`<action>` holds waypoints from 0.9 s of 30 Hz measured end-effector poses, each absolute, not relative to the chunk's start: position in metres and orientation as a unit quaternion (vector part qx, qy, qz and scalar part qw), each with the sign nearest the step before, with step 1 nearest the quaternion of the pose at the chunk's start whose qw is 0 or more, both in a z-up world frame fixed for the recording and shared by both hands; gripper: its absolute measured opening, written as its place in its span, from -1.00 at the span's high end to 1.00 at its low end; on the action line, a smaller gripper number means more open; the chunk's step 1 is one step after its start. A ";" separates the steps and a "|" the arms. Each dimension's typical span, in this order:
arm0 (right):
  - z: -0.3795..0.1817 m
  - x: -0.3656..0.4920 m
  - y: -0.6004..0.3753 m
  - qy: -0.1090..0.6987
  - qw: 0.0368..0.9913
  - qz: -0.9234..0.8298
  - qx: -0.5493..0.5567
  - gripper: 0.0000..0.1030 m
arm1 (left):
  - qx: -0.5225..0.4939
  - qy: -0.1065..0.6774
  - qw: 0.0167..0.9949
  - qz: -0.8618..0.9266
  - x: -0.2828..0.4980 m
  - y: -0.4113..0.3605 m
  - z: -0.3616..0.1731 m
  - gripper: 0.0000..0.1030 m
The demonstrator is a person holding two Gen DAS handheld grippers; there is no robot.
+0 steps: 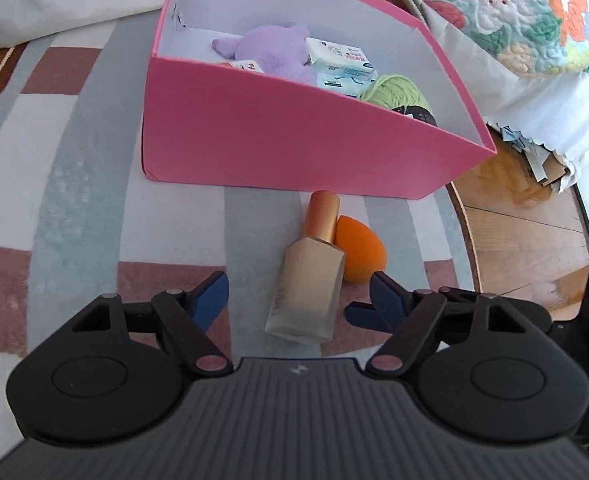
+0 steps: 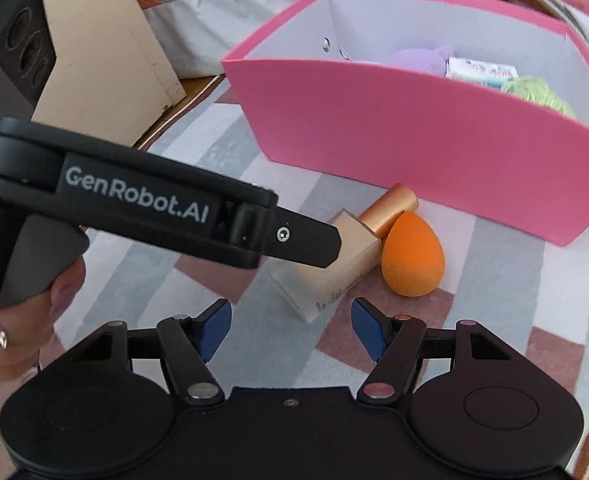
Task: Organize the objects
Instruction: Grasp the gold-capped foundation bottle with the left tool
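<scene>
A beige foundation bottle (image 1: 306,280) with a gold cap lies on the striped rug, touching an orange makeup sponge (image 1: 360,254). Both lie just in front of a pink box (image 1: 274,140). My left gripper (image 1: 300,298) is open, its blue pads on either side of the bottle's lower end. In the right wrist view the bottle (image 2: 330,276) and the sponge (image 2: 412,258) lie ahead of my open, empty right gripper (image 2: 290,322). The left gripper's body (image 2: 142,200) reaches over the bottle from the left.
The pink box (image 2: 414,140) holds a purple plush toy (image 1: 270,50), tissue packs (image 1: 340,60) and green yarn (image 1: 398,90). A floral quilt (image 1: 514,8) hangs behind it. Wooden floor (image 1: 522,232) lies right of the rug; a beige board (image 2: 106,40) stands at the left.
</scene>
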State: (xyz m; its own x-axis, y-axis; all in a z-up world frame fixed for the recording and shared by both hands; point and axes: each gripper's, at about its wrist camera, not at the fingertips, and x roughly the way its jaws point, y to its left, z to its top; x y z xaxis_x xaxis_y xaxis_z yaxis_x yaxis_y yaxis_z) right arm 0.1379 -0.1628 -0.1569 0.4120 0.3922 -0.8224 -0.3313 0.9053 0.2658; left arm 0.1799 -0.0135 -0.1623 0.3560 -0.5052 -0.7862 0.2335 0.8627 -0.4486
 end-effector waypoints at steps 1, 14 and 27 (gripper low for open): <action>-0.159 0.140 -0.163 0.497 0.840 0.214 0.035 -0.38 | -0.133 0.523 0.810 -0.230 0.181 -0.015 -0.165 -0.13; -0.168 0.130 -0.133 0.475 0.843 0.240 -0.083 -0.40 | -0.220 0.583 0.749 -0.225 0.157 -0.015 -0.189 0.33; -0.170 0.134 -0.135 0.476 0.840 0.237 -0.104 0.09 | -0.225 0.577 0.767 -0.171 0.156 -0.016 -0.192 -0.11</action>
